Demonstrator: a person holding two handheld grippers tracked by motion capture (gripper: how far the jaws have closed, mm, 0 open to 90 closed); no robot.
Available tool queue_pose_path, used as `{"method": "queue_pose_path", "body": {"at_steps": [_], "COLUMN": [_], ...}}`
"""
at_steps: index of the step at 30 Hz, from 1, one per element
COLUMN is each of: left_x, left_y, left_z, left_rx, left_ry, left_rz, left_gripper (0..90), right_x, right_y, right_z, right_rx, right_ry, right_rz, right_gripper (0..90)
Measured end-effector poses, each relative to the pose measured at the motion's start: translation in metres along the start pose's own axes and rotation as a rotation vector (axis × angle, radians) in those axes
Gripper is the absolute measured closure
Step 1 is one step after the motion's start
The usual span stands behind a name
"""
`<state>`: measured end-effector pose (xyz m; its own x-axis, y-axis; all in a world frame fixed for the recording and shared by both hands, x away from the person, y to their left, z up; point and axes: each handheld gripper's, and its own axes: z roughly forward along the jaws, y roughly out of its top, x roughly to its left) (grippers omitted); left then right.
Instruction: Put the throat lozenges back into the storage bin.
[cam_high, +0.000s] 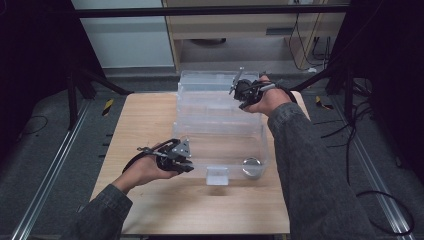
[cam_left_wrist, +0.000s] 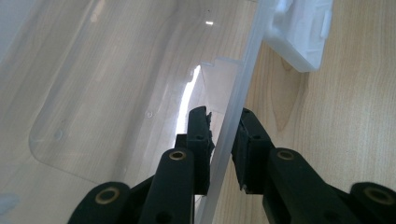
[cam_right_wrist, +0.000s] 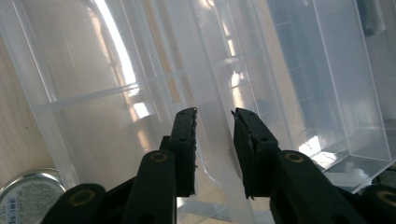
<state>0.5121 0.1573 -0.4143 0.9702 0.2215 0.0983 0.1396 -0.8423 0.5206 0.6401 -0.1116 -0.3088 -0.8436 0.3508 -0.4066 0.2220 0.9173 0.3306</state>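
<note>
A large clear plastic box (cam_high: 266, 150) stands on the wooden table (cam_high: 145, 120). My left gripper (cam_high: 187, 162) is at its near left corner. In the left gripper view the jaws (cam_left_wrist: 223, 116) straddle the box's thin wall (cam_left_wrist: 243, 74) and the pads touch it on both sides. My right gripper (cam_high: 239, 91) reaches the far part of the clear plastic. In the right gripper view its jaws (cam_right_wrist: 215, 112) close on a clear rim strip (cam_right_wrist: 205, 70) that runs between them. A round metal tin (cam_high: 251, 167) lies inside the box at its near right; the tin (cam_right_wrist: 28, 191) also appears beside the right jaws.
A white latch (cam_high: 217, 176) sits on the box's near wall, and the latch (cam_left_wrist: 301, 32) lies close to the left jaws. More clear ribbed plastic (cam_high: 210, 82) extends to the table's far edge. Bare wood lies left of the box. Dark stands and cables flank the table.
</note>
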Motion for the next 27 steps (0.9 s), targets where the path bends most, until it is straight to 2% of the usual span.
{"method": "queue_pose_path", "body": {"at_steps": [6,14,27], "left_x": [-0.0008,-0.0038,-0.0069], "left_y": [0.0007,-0.0002,0.0000], "left_z": [-0.0001,0.0005,0.0011], "left_rx": [0.008,-0.003,-0.003], "left_ry": [0.010,0.030,0.057], "left_rz": [0.008,-0.018,-0.039], "left_gripper": [77.8,77.0,75.8], "right_x": [0.0015,0.0052,0.0073], "right_y": [0.0004,0.0033,0.0039], "right_z": [0.0005,0.0007,-0.0025], "right_rx": [0.002,0.007,0.001], "right_ry": [-0.011,-0.023,-0.012], "right_rz": [-0.026,-0.060,-0.062], "right_gripper": [73.3,75.9,79.4]}}
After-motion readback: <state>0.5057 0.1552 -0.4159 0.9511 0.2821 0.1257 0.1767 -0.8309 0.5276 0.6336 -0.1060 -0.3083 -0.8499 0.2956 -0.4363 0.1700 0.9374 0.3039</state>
